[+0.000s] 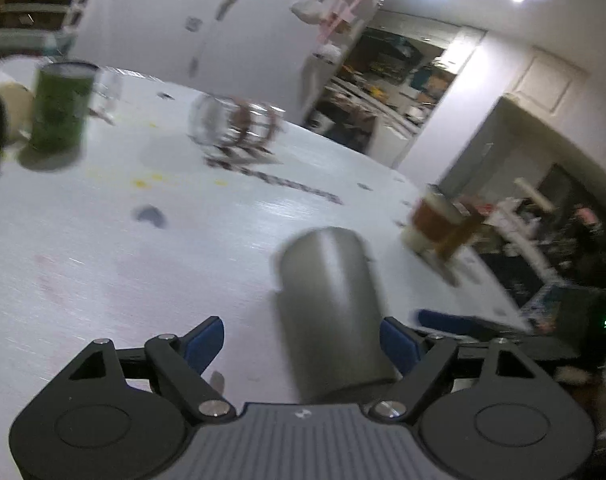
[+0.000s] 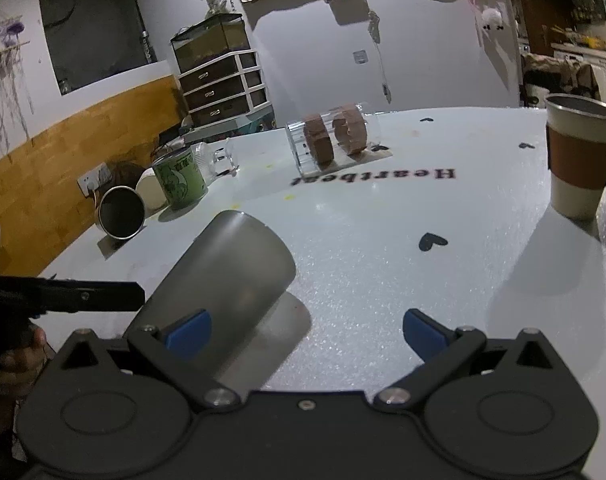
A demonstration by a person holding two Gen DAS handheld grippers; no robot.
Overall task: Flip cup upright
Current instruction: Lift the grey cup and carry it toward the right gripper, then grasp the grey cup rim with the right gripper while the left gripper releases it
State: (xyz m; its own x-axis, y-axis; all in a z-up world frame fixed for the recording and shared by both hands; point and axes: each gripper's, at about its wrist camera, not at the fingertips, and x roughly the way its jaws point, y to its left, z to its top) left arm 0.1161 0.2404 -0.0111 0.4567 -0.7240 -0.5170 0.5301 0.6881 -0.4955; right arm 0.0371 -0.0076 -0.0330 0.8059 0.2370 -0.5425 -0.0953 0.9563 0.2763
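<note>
White, faintly speckled laminate makes up the counter (image 2: 383,248), printed with small dark hearts, and it carries everything here. On it, near my edge, sits the task's thing: a plain grey metal cup (image 1: 331,308), smooth and matte with a soft sheen down its wall, tilted with its closed base pointing up and away from me, its mouth hidden low by my gripper. In the right wrist view the same cup (image 2: 223,280) leans toward the counter's left side, a shadow under it. My left gripper (image 1: 303,344) has its blue pads spread on either side of the cup; the right pad looks to be against the wall, the left one stands apart, so I judge it open and not yet clamped. My right gripper (image 2: 307,330) is spread wide with nothing between its pads. To do this well, I should close the left gripper squarely on the wall, then roll my wrist until the mouth faces up and the base sits flat.
</note>
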